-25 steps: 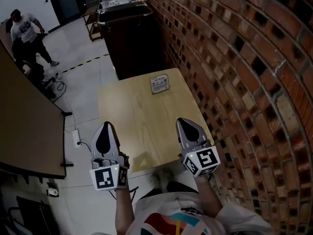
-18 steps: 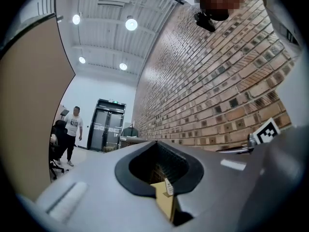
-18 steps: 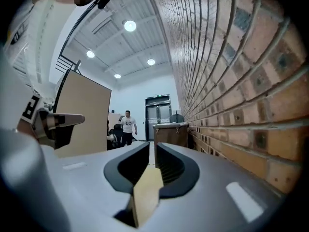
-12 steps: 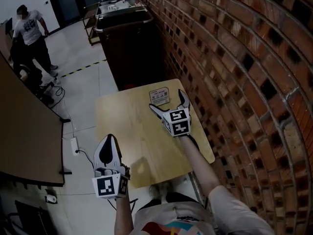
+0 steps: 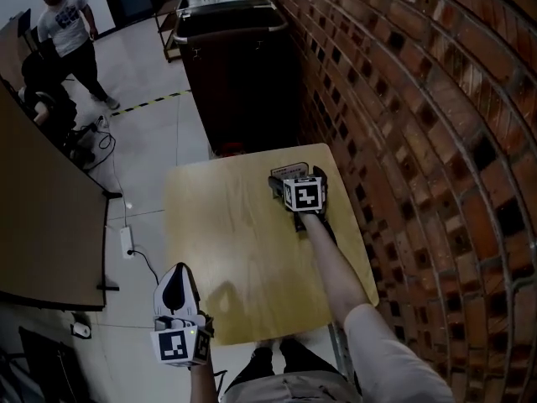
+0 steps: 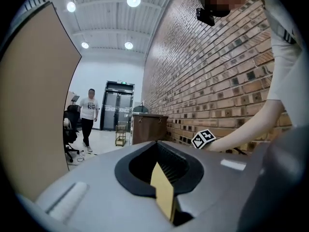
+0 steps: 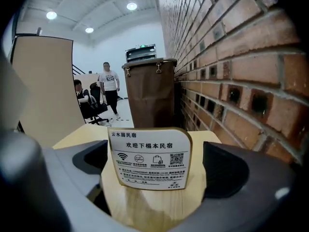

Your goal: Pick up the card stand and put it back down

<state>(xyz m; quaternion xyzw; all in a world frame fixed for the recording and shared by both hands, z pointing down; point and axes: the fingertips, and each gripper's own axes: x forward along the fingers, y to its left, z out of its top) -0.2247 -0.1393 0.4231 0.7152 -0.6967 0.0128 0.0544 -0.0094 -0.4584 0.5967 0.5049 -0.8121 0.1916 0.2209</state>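
Your right gripper [image 5: 295, 177] is out at the far end of the wooden table [image 5: 218, 225], close to the brick wall [image 5: 403, 99], and angled down at the tabletop. Its tongs have just been opening and now stand spread wide. The card stand [image 7: 149, 158] sits right between them, upright on the table and facing you with its printed white face and rounded top corners. There's a gap on each side, so neither pad is pressing on it. It stands on its own near the table's far edge, and the dark brown bin [image 5: 239, 65] is just beyond that edge.

Your left gripper [image 5: 178, 277] hangs low off the table's near left corner, over the floor and well apart from the stand. Its tongs are pressed together at the tips, with nothing pinched. Far back on the left, a person [image 5: 71, 23] in a white shirt stands on the pale floor.
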